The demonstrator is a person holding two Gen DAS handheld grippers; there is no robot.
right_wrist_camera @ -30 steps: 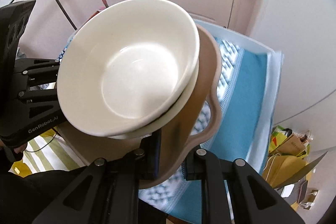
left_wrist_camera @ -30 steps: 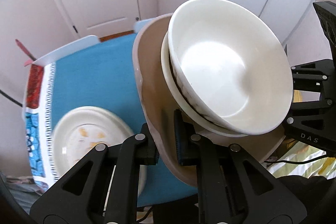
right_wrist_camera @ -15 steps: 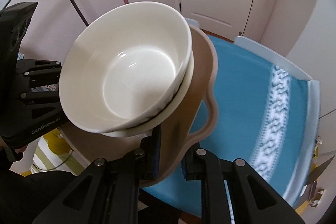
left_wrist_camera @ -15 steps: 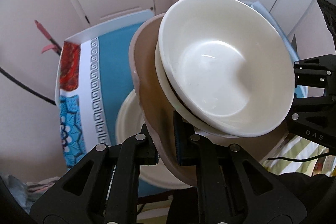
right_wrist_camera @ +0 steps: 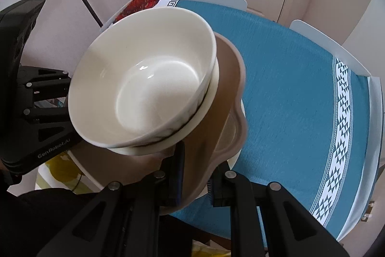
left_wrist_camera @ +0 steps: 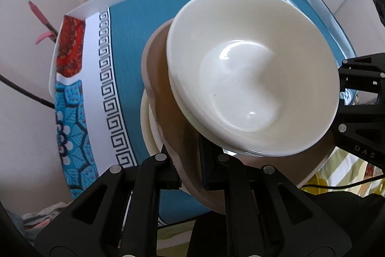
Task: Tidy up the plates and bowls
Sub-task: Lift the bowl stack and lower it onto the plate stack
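Gripped the near edge of a tan plate (left_wrist_camera: 166, 98) with the left gripper (left_wrist_camera: 190, 168), one finger under it, the other pressed on top. Carried two nested white bowls (left_wrist_camera: 252, 78) on that plate, tilted toward the camera, the upper one empty and glossy. Hovered over a blue tablecloth (left_wrist_camera: 134, 23) with a Greek-key border, above a cream plate (left_wrist_camera: 148, 129) peeking out beneath. Met the right gripper (left_wrist_camera: 361, 112) at the plate's far edge; grip hidden behind the bowls.
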